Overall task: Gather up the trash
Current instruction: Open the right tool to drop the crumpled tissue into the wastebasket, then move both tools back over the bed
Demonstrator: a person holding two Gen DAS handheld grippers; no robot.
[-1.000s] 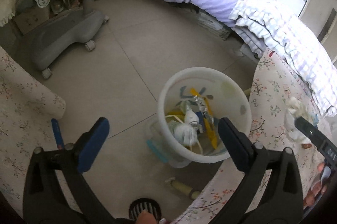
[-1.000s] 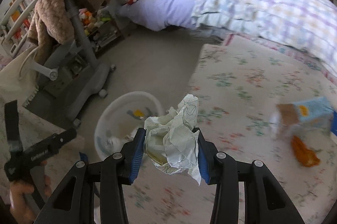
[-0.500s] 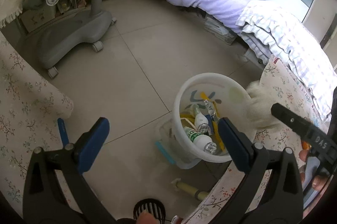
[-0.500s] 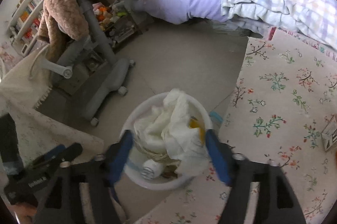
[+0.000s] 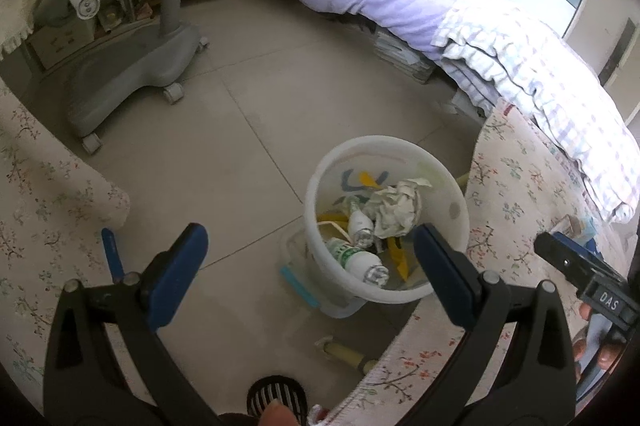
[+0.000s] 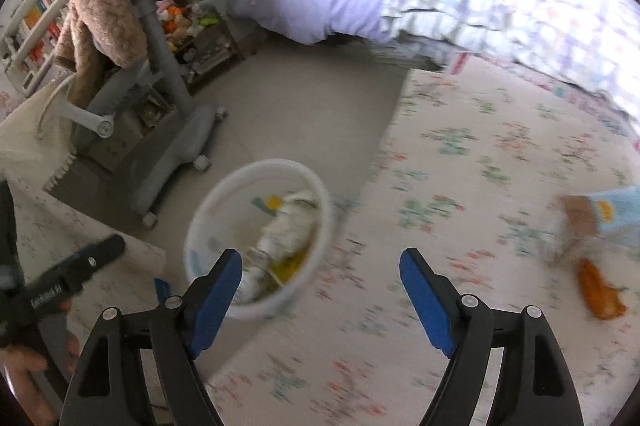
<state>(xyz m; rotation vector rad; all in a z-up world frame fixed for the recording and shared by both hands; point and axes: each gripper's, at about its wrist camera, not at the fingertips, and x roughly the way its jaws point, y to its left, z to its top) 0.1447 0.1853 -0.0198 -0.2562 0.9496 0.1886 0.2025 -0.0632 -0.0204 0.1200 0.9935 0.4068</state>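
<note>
The right gripper (image 6: 320,290), which a second ago pinched the crumpled paper (image 5: 396,207), now hangs with its blue jaws spread wide and nothing between them. The paper lies in the white bin (image 5: 320,185) at lower centre of the left wrist view, on top of two plastic bottles (image 5: 358,258) and yellow scraps. The left gripper (image 5: 310,266) is spread just as wide and empty, as it was before, low in the frame over the tiled floor (image 5: 240,153).

The left view shows the bin's contents sharply; the right view blurs them, but it alone shows a blue carton (image 6: 600,214) and an orange wrapper (image 6: 600,292) lying on the floral mat (image 6: 480,185) at the right edge. Each view catches the other gripper at its margin.
</note>
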